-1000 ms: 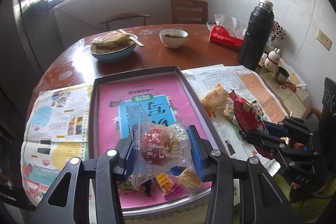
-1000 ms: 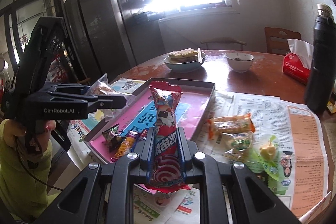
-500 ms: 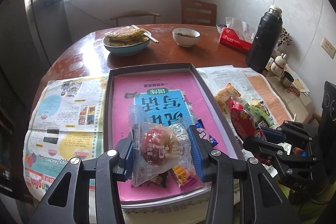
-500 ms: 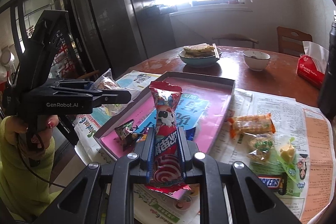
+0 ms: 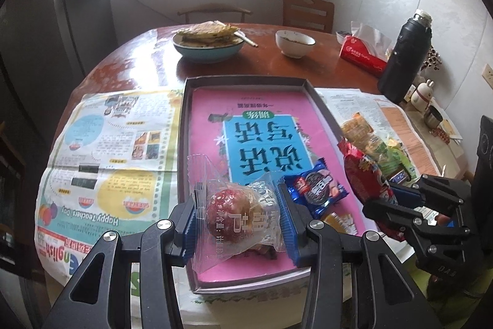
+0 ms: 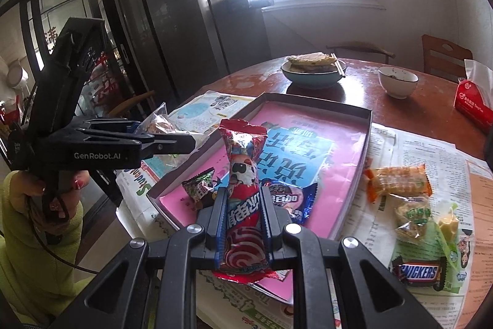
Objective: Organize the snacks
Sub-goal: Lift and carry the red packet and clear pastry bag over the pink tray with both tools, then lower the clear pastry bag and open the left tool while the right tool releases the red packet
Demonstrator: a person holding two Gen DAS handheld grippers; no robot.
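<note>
A clear packet with a red ball sweet (image 5: 235, 213) is pinched in the jaws of the left gripper (image 5: 237, 224), above the near end of the pink box (image 5: 246, 84). The right gripper (image 6: 243, 218) has its jaws pinching a tall red snack bag (image 6: 243, 174) upright over the box's near edge. A blue cookie packet (image 5: 315, 190) lies inside the box on the counter (image 5: 271, 63).

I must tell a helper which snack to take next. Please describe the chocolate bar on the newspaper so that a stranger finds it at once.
Start at the shallow box with the pink lining on the round table. On the newspaper to its right lies a row of snacks; the chocolate bar is the nearest. It alone has a dark brown wrapper with SNICKERS in blue letters.
</note>
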